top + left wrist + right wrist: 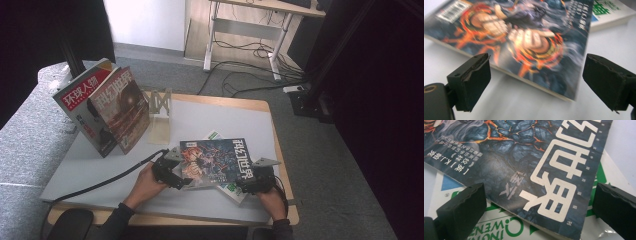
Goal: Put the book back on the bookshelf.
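Dark magazine (216,159): flat, glossy cover, dark blue with orange figures; lies at the table's near edge on top of a white-and-green book (506,227)
Left gripper (172,172): 2 black blocky jaws wide apart, holding nothing; set at the magazine's left corner
Right gripper (255,181): jaws wide apart, empty; at the magazine's right edge
Table (210,117): smooth grey top, wooden rim
Rear: 2 magazines (102,105) upright against a wooden stand (160,112)

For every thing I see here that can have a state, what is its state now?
dark magazine: closed, flat, on top of the green and white magazine
green and white magazine: closed, lying partly under the dark one
two magazines: closed, upright, leaning beside the wooden stand
wooden stand: upright, nothing in it
left gripper: open, at the dark magazine's corner
right gripper: open, at the dark magazine's other end
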Motion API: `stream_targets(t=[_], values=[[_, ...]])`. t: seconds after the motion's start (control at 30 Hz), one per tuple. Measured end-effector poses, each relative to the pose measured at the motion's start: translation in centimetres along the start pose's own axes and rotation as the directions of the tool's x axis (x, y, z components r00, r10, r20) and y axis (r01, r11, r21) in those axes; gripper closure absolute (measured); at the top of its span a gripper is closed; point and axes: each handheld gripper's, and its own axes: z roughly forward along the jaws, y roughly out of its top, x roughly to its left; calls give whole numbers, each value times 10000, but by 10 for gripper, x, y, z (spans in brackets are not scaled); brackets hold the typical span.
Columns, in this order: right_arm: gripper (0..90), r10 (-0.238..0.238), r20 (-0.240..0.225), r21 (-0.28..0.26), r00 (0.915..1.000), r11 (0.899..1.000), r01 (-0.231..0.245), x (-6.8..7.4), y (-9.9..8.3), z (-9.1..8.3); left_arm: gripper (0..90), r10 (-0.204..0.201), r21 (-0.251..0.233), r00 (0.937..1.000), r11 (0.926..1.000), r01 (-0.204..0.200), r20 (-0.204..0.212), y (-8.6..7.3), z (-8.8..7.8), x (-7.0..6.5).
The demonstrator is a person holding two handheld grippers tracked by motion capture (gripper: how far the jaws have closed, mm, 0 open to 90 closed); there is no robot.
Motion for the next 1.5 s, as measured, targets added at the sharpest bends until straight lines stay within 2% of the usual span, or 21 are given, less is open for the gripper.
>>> stream_targets(t=[0.07,0.13,0.17,0.23,0.33,0.37,0.43,0.53,0.57,0.67,0.7,0.77,0.83,0.9,1.0,1.2,1.3,1.4,1.5], values=[[0,21,-4,-18,10000,10000,-21,-1,0,0,76,13,-268,10000,9996,-14,-7,3,3,5],[0,25,-4,-32,10000,10000,-25,-1,0,0,65,-14,-168,10000,9999,13,-34,8,7,10],[0,28,-5,-31,10000,10000,-28,-1,0,0,61,94,-85,9999,9999,-95,-113,10,10,12],[0,22,-5,-21,10000,10000,-22,-1,0,0,55,163,-228,9998,9996,-166,-147,13,14,15],[0,28,-19,-41,10000,10000,-28,-1,0,0,39,246,13,9994,9997,-246,-255,19,22,22],[0,30,-18,-51,10000,10000,-30,-1,0,0,37,295,-118,9991,9995,-298,-292,20,23,24],[0,40,-14,-54,10000,10000,-40,-1,-1,0,36,115,-146,9996,9998,-119,-264,24,27,29],[0,74,9,-71,10000,9999,-74,0,-1,0,35,242,-162,9986,9996,-249,-468,30,32,34],[0,80,18,-69,10000,9999,-80,0,-1,0,40,171,-188,9990,9997,-179,-424,32,34,36],[0,82,32,-78,10000,9999,-81,0,-1,0,35,250,64,9985,9997,-247,-490,37,39,41],[0,91,43,-85,9999,9999,-90,0,-1,0,36,286,12,9981,9996,-285,-537,38,41,43],[0,92,54,-85,9999,9999,-92,0,-1,0,33,99,-38,9987,9999,-101,-499,40,44,47],[0,97,61,-109,9999,9999,-96,0,-2,0,32,275,20,9976,9996,-274,-637,43,47,49],[0,93,64,-124,9999,9999,-92,0,-2,0,29,284,-9,9973,9996,-286,-676,46,50,51],[0,65,57,-125,10000,9999,-64,0,-2,0,31,6,-263,9980,9997,-22,-629,48,53,57],[0,38,46,-150,10000,9999,-38,0,-3,0,22,122,73,9966,9999,-116,-813,53,59,63],[0,48,44,-162,10000,9999,-47,0,-3,0,13,-584,149,9976,9981,590,-368,52,63,70],[0,24,95,-120,10000,9999,-23,0,-3,-1,20,-705,225,9967,9972,715,-406,51,62,67],[0,167,246,-100,9996,9998,-165,-3,-3,-2,20,-643,426,9971,9969,660,-402,51,60,63]])
